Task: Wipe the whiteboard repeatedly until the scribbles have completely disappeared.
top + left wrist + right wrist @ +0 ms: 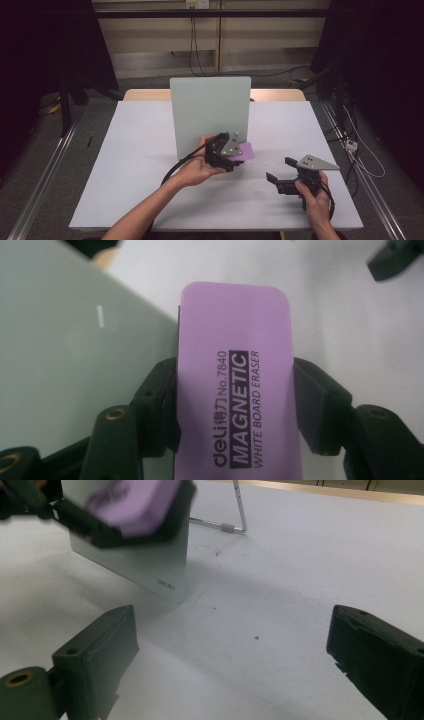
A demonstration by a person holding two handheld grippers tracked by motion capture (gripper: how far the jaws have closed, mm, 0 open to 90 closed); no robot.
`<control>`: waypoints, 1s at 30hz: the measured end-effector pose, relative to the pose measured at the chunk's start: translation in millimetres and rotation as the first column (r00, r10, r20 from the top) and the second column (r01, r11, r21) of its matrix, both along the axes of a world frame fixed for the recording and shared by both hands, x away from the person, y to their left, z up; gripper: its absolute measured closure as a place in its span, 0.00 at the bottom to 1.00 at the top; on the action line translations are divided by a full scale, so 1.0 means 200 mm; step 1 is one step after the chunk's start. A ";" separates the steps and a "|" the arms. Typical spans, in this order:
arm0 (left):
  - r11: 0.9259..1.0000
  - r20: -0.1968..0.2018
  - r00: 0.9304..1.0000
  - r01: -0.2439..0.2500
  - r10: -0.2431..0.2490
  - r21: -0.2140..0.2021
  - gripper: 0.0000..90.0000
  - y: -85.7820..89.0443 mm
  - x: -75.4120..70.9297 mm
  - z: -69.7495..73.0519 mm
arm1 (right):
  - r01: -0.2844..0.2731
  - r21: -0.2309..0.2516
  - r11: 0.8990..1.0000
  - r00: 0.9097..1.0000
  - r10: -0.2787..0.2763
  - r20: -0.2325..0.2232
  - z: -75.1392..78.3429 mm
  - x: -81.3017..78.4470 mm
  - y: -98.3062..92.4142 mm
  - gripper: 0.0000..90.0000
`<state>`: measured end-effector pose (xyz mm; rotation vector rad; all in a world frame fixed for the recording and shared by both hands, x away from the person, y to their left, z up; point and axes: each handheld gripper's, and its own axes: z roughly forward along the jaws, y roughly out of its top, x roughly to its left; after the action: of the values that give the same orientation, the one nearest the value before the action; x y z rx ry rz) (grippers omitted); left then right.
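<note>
at frame centre the left tool [235, 159] grips a purple eraser [235, 380] against the upright whiteboard [210, 107], while the right tool [280, 170] gapes empty at lower right over the worktop [135, 165].

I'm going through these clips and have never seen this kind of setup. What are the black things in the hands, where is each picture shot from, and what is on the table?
A person holds a hand-operated gripper in each hand. The high view looks down on the white table. The two other pictures come from cameras riding on the grippers.

A small pale green whiteboard stands upright on the table, propped by a wire stand.

The left gripper is shut on a purple magnetic whiteboard eraser, next to the board. The right gripper is open and holds nothing, off to the right of the board.
</note>
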<state>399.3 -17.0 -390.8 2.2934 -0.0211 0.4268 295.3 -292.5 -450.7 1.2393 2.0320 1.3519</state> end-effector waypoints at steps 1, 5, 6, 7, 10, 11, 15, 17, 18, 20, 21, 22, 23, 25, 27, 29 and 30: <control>1.000 -0.006 1.000 -0.009 0.009 -0.018 0.46 0.02 0.01 0.02 | 0.001 0.000 1.000 1.000 -0.001 -0.002 0.00 0.00 0.00 0.07; 1.000 0.001 1.000 0.003 -0.003 0.017 0.45 0.02 0.00 -0.01 | -0.001 0.001 1.000 1.000 0.001 -0.005 0.00 0.00 0.01 0.07; 1.000 -0.007 1.000 0.008 -0.008 0.031 0.45 0.01 -0.01 -0.02 | -0.001 0.000 1.000 1.000 0.001 -0.005 0.00 0.00 0.01 0.07; 0.999 -0.024 1.000 0.017 -0.016 0.039 0.46 0.00 -0.01 -0.04 | -0.003 -0.001 1.000 1.000 0.003 -0.003 0.00 0.00 0.01 0.07; 0.994 -0.063 0.997 0.047 -0.040 0.099 0.46 -0.02 -0.03 -0.11 | -0.006 0.000 1.000 1.000 0.006 -0.004 0.00 0.00 0.01 0.07; 0.992 -0.071 0.997 0.052 -0.044 0.115 0.46 -0.03 -0.04 -0.13 | -0.006 0.000 1.000 1.000 0.006 -0.004 0.00 0.00 0.01 0.07; 0.985 -0.101 0.993 0.081 -0.066 0.155 0.46 -0.07 -0.05 -0.18 | -0.008 0.000 1.000 1.000 0.008 -0.006 0.00 0.00 0.01 0.07; 0.981 -0.103 0.992 0.091 -0.074 0.172 0.46 -0.09 -0.06 -0.20 | -0.012 -0.005 1.000 1.000 0.012 -0.003 0.00 0.00 0.01 0.07; 0.982 -0.114 0.991 0.089 -0.070 0.166 0.46 -0.10 -0.06 -0.21 | -0.012 -0.005 1.000 1.000 0.012 -0.003 0.00 0.00 0.01 0.07; 0.978 -0.116 0.990 0.103 -0.083 0.181 0.46 -0.12 -0.07 -0.23 | -0.011 -0.002 1.000 1.000 0.011 -0.004 0.00 0.00 0.01 0.07; 0.980 -0.114 0.991 0.095 -0.076 0.177 0.46 -0.13 -0.08 -0.24 | -0.012 -0.002 1.000 1.000 0.012 -0.004 0.00 0.00 0.01 0.07; 0.980 -0.111 0.991 0.093 -0.075 0.175 0.46 -0.13 -0.08 -0.24 | -0.013 -0.006 1.000 1.000 0.013 -0.003 0.00 0.00 0.01 0.07; 0.981 -0.113 0.991 0.090 -0.071 0.173 0.46 -0.13 -0.08 -0.23 | -0.015 -0.006 1.000 1.000 0.015 -0.003 0.00 0.00 0.01 0.07; 0.985 -0.104 0.993 0.075 -0.059 0.158 0.46 -0.12 -0.07 -0.22 | -0.015 -0.002 1.000 1.000 0.015 -0.004 0.00 0.00 0.01 0.07; 0.989 -0.096 0.995 0.053 -0.040 0.138 0.46 -0.10 -0.07 -0.19 | -0.016 -0.001 1.000 1.000 0.016 -0.004 0.00 0.01 0.02 0.07; 0.993 -0.095 0.995 0.036 -0.025 0.113 0.46 -0.07 -0.06 -0.17 | -0.015 -0.004 1.000 1.000 0.015 -0.003 0.00 0.01 0.02 0.07; 0.994 -0.094 0.995 0.029 -0.019 0.103 0.46 -0.05 -0.05 -0.16 | -0.014 -0.003 1.000 1.000 0.014 -0.003 0.00 0.01 0.02 0.07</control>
<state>388.8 -27.2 -422.4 2.4114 -0.0251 0.3124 297.1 -288.5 -451.6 1.2287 2.0474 1.3543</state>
